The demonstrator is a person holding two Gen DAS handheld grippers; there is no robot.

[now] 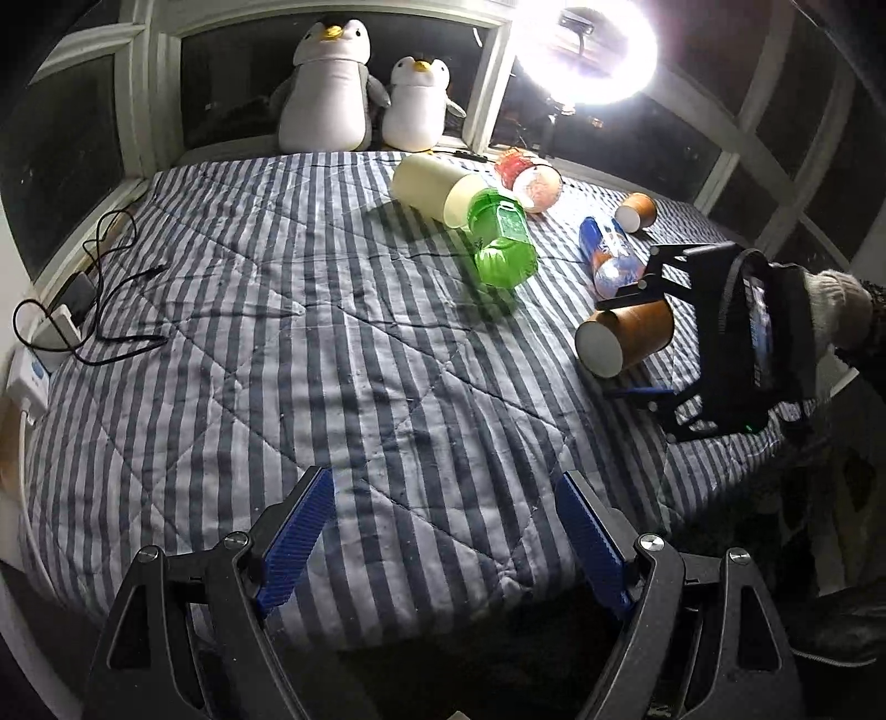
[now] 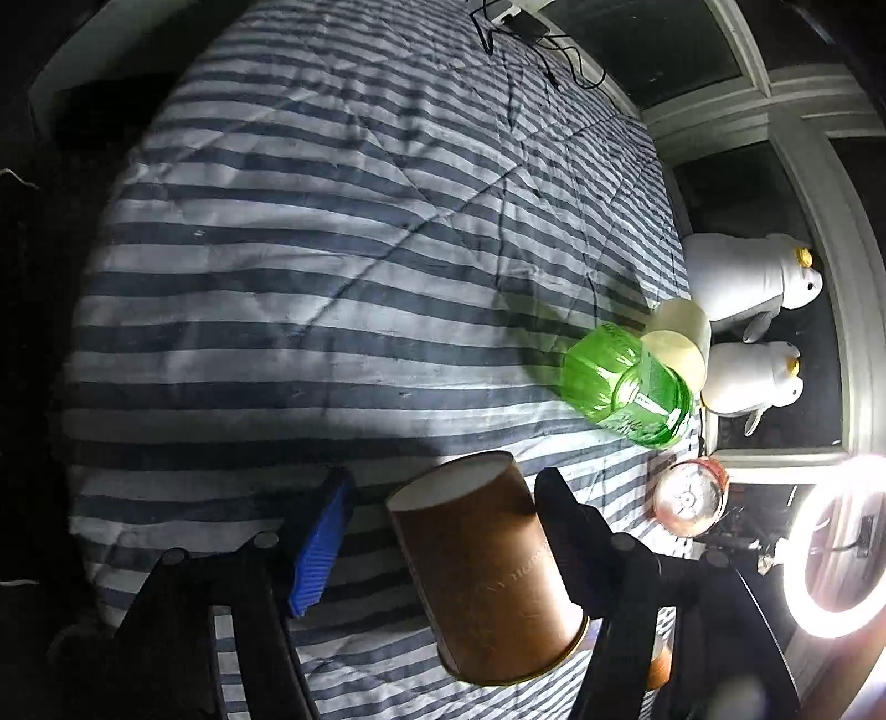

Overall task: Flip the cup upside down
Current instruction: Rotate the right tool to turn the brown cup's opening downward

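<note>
Our right gripper [image 2: 443,531] stands spread, 1 finger touching the brown cup [image 2: 487,570] between its 2 fingers; our left gripper [image 1: 443,531] stands spread, holding nothing.

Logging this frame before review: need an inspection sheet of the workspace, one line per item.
Surface: striped quilt on a bed, creased.
Job's things: brown paper cup on its side between the right tool's fingers, white base toward the left wrist camera; whether it rests on the quilt is unclear.
Clutter: green bottle, cream container, red-labelled jar, blue bottle, second brown cup, all lying down.
Grippers: left tool open, empty; right tool, grip unclear.
Cables: black cables at the bed's left edge.
Surroundings: two plush penguins, ring light, dark windows.
</note>
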